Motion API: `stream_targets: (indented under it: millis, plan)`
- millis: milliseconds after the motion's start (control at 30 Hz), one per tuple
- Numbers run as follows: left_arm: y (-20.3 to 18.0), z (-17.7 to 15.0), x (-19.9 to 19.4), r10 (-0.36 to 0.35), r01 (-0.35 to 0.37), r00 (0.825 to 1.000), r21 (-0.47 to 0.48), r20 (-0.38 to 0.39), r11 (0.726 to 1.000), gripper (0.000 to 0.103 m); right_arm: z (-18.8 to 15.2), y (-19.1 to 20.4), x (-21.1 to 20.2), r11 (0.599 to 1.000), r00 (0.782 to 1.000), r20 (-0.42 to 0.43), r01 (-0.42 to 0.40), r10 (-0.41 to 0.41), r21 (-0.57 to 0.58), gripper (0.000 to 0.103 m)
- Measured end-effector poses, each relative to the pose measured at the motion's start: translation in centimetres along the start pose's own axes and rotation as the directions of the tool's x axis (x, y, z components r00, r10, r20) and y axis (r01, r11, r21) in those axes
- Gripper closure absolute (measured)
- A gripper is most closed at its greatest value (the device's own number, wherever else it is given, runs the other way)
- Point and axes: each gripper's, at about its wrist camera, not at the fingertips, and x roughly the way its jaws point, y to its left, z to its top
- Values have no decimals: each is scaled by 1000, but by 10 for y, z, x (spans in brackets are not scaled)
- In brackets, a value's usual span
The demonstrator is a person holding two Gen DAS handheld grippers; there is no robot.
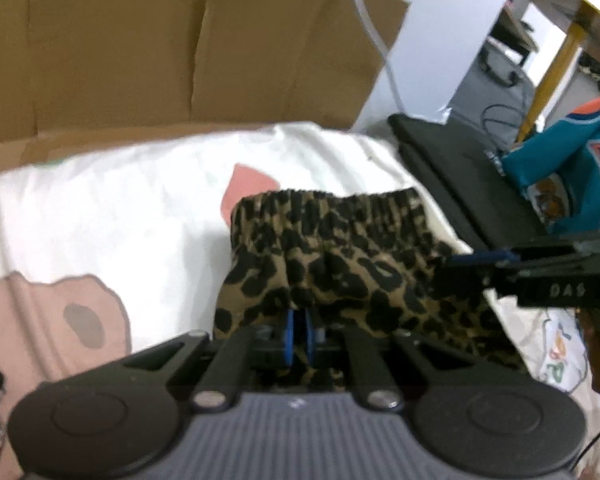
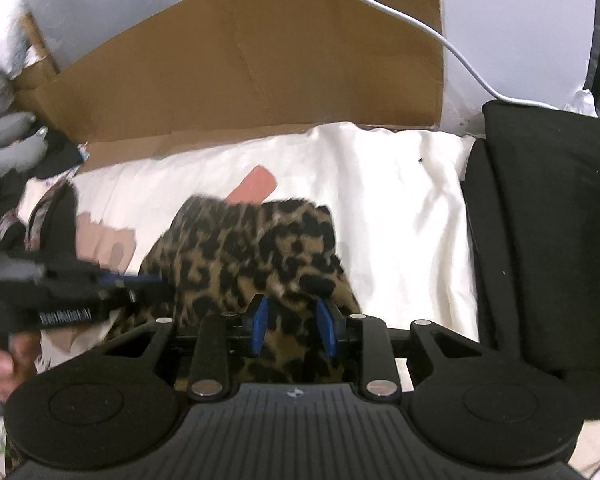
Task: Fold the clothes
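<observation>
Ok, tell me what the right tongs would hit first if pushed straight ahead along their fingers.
The leopard-print garment: it is bunched right in front of the right tongs, with fabric between the parted pads. Past it lies the white bedsheet, though depth is hard to judge.

Leopard-print shorts [image 1: 332, 264] soft matt cloth; cardboard [image 1: 172, 48] matt.

Domestic setting, most likely a bedroom or living room of a home. Indicated by: white printed bedsheet [image 2: 400, 208] spread as the work surface; flattened cardboard sheet [image 2: 260, 60] propped against a plain pale wall; folded black garment [image 2: 548, 240] stacked beside the sheet; teal printed jersey [image 1: 580, 160] lying close by; round side table with yellow leg [image 1: 556, 52] at the rear; grey plush toy [image 2: 4, 148] and mixed clutter at the sheet's edge.
</observation>
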Motion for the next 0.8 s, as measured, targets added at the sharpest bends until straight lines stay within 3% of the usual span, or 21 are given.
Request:
stream_targets:
  millis: [100,167,300,500,667,800]
  plan:
    - [3,-4,11,3,-3,1000,-2,-16,1000,94,3,-10,11,998,1000,-6,7,-7,64,70]
    - [3,-5,10,-2,2,1000,1,-14,1000,94,3,-26,18,985,1000,-21,3,0,170,72]
    - [5,-2,-8,-39,40,999,-19,32,999,95,5,-43,19,961,1000,-22,21,-15,276,73]
    - [0,14,-27,-83,85,992,-14,91,996,94,9,-34,2,969,1000,-4,8,-7,245,71]
    - [-15,24,-9,-55,52,997,53,55,997,94,17,-17,2,979,999,17,-35,32,199,71]
    - [-11,21,4,-34,33,999,33,32,999,94,19,-11,16,985,1000,12,-3,1,173,71]
